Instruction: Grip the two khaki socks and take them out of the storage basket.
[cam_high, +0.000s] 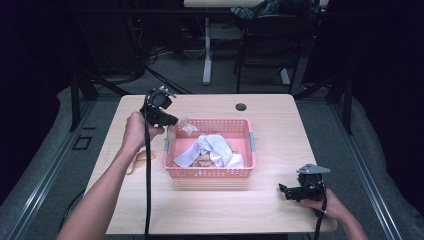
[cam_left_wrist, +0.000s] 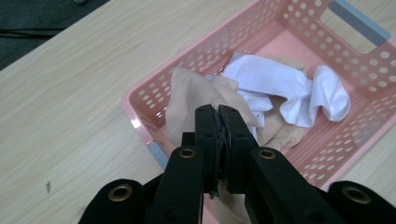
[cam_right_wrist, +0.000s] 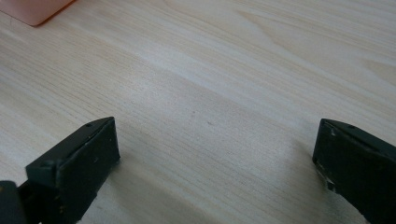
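A pink perforated basket (cam_high: 210, 173) stands in the middle of the table with a white sock (cam_high: 212, 147) and beige socks lying in it. My left gripper (cam_high: 172, 120) hangs over the basket's left end, shut on a beige sock (cam_high: 186, 128) that droops into the basket. In the left gripper view the jaws (cam_left_wrist: 218, 112) pinch that beige sock (cam_left_wrist: 187, 93) above the basket (cam_left_wrist: 224, 42), next to the white sock (cam_left_wrist: 280, 84). My right gripper (cam_high: 284, 190) rests low at the front right of the table, open, nothing between its jaws (cam_right_wrist: 215, 149).
Another beige sock (cam_high: 140, 159) lies on the wooden table (cam_high: 210, 210) left of the basket, beside the left forearm. A round cable hole (cam_high: 241, 106) sits near the far edge. The basket's corner (cam_right_wrist: 32, 9) shows far off in the right gripper view.
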